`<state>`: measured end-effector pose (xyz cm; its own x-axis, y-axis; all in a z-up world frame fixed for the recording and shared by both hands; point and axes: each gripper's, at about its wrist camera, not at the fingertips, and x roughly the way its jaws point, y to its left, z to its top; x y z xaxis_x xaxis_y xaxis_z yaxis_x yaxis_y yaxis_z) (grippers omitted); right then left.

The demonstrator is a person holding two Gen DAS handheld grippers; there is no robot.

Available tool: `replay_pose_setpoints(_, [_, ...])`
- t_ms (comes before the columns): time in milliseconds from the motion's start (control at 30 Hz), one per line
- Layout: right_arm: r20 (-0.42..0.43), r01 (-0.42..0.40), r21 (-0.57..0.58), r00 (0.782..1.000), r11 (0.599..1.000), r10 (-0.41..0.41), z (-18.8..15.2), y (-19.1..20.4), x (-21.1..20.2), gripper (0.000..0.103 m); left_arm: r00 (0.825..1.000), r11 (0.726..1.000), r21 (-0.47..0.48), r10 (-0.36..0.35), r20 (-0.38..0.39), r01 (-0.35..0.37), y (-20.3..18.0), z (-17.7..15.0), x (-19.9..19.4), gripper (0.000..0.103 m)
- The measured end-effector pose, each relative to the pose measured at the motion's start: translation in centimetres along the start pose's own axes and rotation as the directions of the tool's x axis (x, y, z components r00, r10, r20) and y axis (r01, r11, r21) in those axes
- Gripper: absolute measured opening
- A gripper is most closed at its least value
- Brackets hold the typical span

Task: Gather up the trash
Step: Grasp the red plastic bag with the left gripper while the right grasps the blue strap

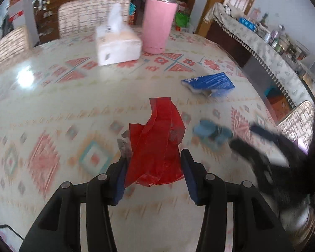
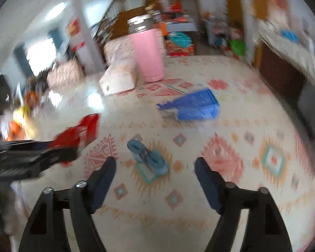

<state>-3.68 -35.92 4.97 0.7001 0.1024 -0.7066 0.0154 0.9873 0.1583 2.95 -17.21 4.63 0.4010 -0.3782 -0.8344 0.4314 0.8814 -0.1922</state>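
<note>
My left gripper (image 1: 155, 156) is shut on a crumpled red wrapper (image 1: 157, 142), which sticks out ahead of the pads over the patterned table (image 1: 52, 105). In the right wrist view the same gripper (image 2: 73, 145) comes in blurred from the left with the red wrapper (image 2: 79, 130) in it. My right gripper (image 2: 155, 161) stands open and holds nothing. A light blue crumpled wad (image 2: 149, 157) lies on the table (image 2: 241, 126) just beyond its fingertips. The left wrist view has the wad (image 1: 212, 133) beside the blurred right gripper (image 1: 243, 134). A blue packet (image 1: 210, 83) (image 2: 193, 107) lies farther back.
A tall pink flask (image 1: 158, 23) (image 2: 149, 56) and a white tissue box (image 1: 117, 46) (image 2: 119, 79) stand at the far side. Woven chairs (image 1: 92, 14) ring the table. A cluttered sideboard (image 1: 262, 48) runs along the right.
</note>
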Motion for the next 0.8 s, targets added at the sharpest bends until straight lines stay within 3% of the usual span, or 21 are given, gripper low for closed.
replay_pose_setpoints(133, [-0.033,0.055,-0.159,0.998,0.986,-0.061,1.5,1.3,3.1,0.08,0.999,0.999,-0.032,0.023,0.035,-0.022,0.1,-2.5,-1.3,0.047])
replay_pose_setpoints(300, [-0.091,0.066,-0.152,0.993,0.986,-0.081,1.4,1.3,5.7,0.034,0.984,0.991,0.004,0.135,0.112,-0.137,-0.5,-3.8,-1.7,0.047])
replay_pose_setpoints(400, [-0.101,0.066,-0.126,0.992,0.99,-0.079,0.9,1.4,5.6,0.016,0.981,0.99,0.0,0.137,0.136,-0.138,-0.1,-3.9,-2.0,0.047])
replay_pose_setpoints(500, [-0.104,0.078,-0.099,0.991,0.992,-0.089,0.4,1.5,5.2,0.016,0.973,0.988,-0.002,0.152,0.171,-0.154,0.2,-4.0,-2.6,0.047])
replay_pose_setpoints(700, [-0.077,0.097,-0.045,0.992,0.994,-0.1,-1.0,2.1,1.8,0.016,0.94,0.969,0.033,0.228,0.253,-0.244,-0.4,-4.7,-3.9,0.047])
replay_pose_setpoints(800, [-0.056,0.09,-0.02,0.994,0.996,-0.091,-2.1,2.8,-0.8,0.016,0.936,0.969,0.037,0.227,0.27,-0.245,-0.5,-4.8,-4.4,0.047])
